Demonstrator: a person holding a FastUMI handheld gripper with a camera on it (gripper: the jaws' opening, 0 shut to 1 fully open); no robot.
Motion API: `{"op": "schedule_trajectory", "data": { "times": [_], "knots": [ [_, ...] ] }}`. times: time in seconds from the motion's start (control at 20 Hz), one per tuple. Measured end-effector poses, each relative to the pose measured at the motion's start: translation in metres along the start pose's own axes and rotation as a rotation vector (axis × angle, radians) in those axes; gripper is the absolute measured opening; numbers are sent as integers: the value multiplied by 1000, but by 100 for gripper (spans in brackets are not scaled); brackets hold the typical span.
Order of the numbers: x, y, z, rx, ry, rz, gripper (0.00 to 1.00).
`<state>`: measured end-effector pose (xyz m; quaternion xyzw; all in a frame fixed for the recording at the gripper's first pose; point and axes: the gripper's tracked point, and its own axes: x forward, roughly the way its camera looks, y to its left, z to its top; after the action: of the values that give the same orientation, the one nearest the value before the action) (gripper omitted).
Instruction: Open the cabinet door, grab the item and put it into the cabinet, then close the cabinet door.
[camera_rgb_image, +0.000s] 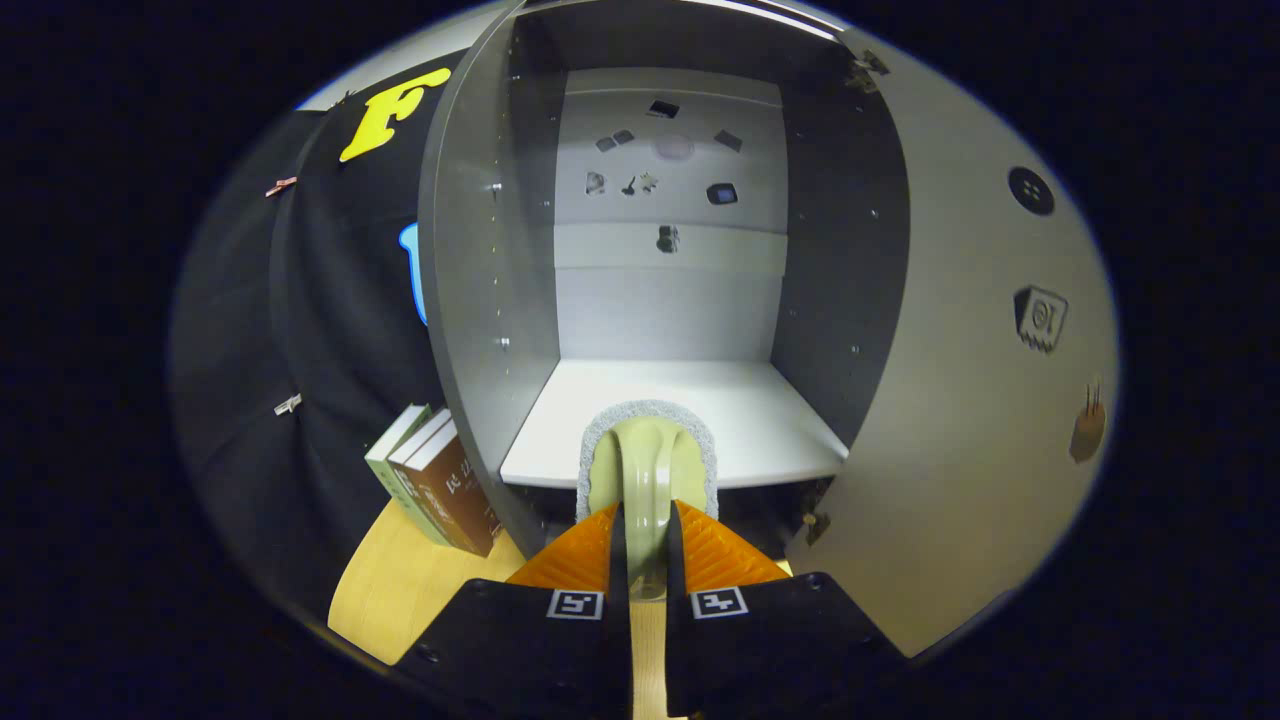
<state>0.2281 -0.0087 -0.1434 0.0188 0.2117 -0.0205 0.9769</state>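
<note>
1. Cabinet (470, 300), grey, tall, box-shaped, stands straight ahead of the tool with its door (960, 400) swung wide open to the right.
2. Pale green plastic brush with a loop handle and a grey fuzzy pad base (648, 465) is clamped in the tool (648, 560); both fingers (575, 555) press on the handle from either side, gap narrow, just the handle's width.
3. Brush head sits just beyond the fingertips, over the front edge of the white lower shelf (760, 420) of the cabinet; cannot tell if it touches the shelf.
4. Cabinet back panel is light grey with several small dark marks or stickers (660, 185); rows of peg holes run down both inner side walls.
5. Open door's inner face carries a round dark hole and two small fittings.
6. Three upright books (435, 485), two pale green and one brown, stand left of the cabinet, touching its side, on a light wooden worktop (400, 590).
7. Black cloth wall (300, 350) hangs behind the books.
</note>
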Motion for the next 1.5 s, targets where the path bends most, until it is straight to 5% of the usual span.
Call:
{"op": "schedule_trajectory", "data": {
  "times": [0.45,0.8,1.0,1.25,1.4,1.5],
  "knots": [
    [80,-10,54,-24,-27,18,17],
    [150,-29,33,37,79,5,17],
    [164,-20,42,30,22,21,18],
    [180,-23,35,37,35,11,31],
    [183,-30,40,78,18,6,47],
    [176,-32,51,81,-24,7,48]
  ]
}}
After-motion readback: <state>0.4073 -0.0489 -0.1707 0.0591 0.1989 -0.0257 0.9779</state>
